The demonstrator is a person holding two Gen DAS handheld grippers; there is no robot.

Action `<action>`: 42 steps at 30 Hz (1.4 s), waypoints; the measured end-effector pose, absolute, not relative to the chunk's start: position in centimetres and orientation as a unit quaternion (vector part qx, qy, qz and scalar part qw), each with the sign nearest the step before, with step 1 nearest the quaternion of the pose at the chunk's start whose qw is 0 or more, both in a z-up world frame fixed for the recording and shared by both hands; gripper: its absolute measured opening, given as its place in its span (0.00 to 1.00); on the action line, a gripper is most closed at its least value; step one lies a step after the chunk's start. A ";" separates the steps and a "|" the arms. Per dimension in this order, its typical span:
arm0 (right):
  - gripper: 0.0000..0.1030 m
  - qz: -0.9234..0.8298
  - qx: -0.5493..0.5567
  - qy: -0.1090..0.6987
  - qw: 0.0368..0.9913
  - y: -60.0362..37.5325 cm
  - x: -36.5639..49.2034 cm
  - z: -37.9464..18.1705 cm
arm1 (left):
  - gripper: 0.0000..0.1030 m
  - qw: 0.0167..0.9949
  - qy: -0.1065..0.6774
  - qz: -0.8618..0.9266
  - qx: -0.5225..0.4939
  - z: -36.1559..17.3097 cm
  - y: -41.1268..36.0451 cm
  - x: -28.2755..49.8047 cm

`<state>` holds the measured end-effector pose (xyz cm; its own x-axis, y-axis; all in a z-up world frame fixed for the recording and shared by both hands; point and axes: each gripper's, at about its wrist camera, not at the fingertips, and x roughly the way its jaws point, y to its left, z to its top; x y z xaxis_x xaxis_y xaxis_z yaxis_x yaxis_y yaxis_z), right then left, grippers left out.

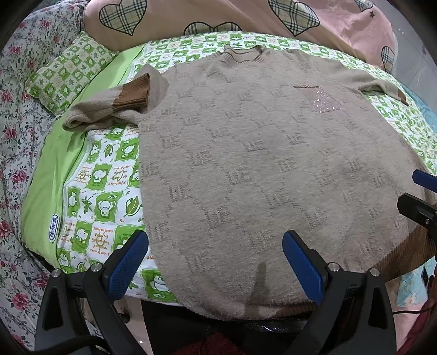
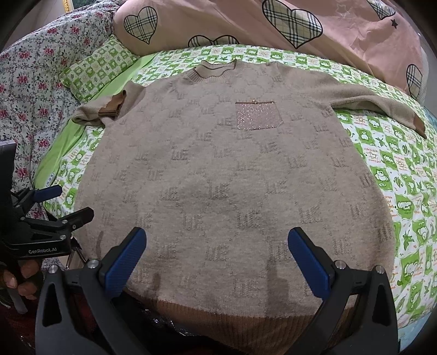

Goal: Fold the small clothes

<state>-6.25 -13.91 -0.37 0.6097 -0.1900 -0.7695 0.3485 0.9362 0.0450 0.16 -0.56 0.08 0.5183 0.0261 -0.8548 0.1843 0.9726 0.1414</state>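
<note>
A beige knit sweater (image 1: 245,153) (image 2: 224,174) with a woven letter pattern lies flat and face up on the bed, collar far, brown ribbed hem (image 2: 245,311) near. A glittery chest pocket (image 2: 259,116) shows. Its left sleeve (image 1: 114,106) is bunched and folded back, brown cuff up; the right sleeve (image 2: 382,109) stretches out to the right. My left gripper (image 1: 215,262) hovers open over the hem's left part. My right gripper (image 2: 217,259) hovers open above the hem's middle. Neither holds anything. The left gripper (image 2: 62,202) also appears at the left edge of the right wrist view.
The sweater rests on a green and white cartoon-print sheet (image 2: 396,191). A pink quilt with plaid hearts (image 2: 273,24) is piled behind. A floral blanket (image 1: 16,123) lies at the left, a small matching pillow (image 1: 68,73) beside it. A person's hand (image 2: 24,275) grips the left tool.
</note>
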 end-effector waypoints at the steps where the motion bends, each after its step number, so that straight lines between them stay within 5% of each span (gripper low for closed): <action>1: 1.00 -0.151 0.096 0.417 0.891 -14.0 -6.3 -0.3 | 0.96 0.865 0.489 -0.046 0.107 0.1 -0.6 0.2; 13: 1.00 -0.150 0.106 0.445 0.876 -14.4 -6.1 -0.4 | 0.96 0.862 0.494 -0.055 0.101 0.0 -0.5 0.4; 42: 1.00 -0.137 0.206 0.372 0.895 -21.2 -6.4 1.6 | 0.96 0.890 0.438 -0.115 0.052 2.4 -1.7 4.8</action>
<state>-6.43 -21.20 1.63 0.6857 -0.0929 -0.7219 0.3990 0.8775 0.2661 4.80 -1.69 2.43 0.5889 -0.1592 -0.7924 0.2507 0.9680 -0.0082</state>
